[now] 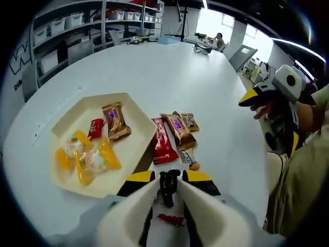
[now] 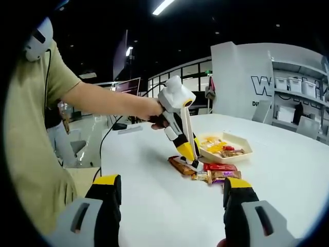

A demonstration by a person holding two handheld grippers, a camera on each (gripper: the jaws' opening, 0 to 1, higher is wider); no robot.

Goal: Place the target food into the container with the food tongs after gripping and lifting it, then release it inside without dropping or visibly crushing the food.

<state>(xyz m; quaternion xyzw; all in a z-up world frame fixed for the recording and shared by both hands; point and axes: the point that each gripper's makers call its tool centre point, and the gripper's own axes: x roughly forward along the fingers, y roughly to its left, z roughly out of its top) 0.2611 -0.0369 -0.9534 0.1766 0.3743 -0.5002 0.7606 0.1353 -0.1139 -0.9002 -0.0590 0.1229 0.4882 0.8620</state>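
The left gripper (image 1: 167, 193) is clenching what looks like black tongs (image 1: 168, 188) over red candy (image 1: 170, 219); next, squeezing gently. The right gripper (image 2: 167, 198) is idling, jaws released.

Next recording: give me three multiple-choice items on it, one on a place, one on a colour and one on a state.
1. Where do the yellow sweets lie?
A. on the bare table
B. in the tray
C. on a shelf

2. What colour is the long wrapper on the table right beside the tray?
A. green
B. blue
C. red

3. How do the right gripper's jaws stand?
A. wide apart, nothing between them
B. shut on a wrapper
C. shut on the tray's rim

Answers:
1 B: the yellow sweets sit inside the tray.
2 C: the wrapper is red.
3 A: the right gripper shows only table between its jaws.
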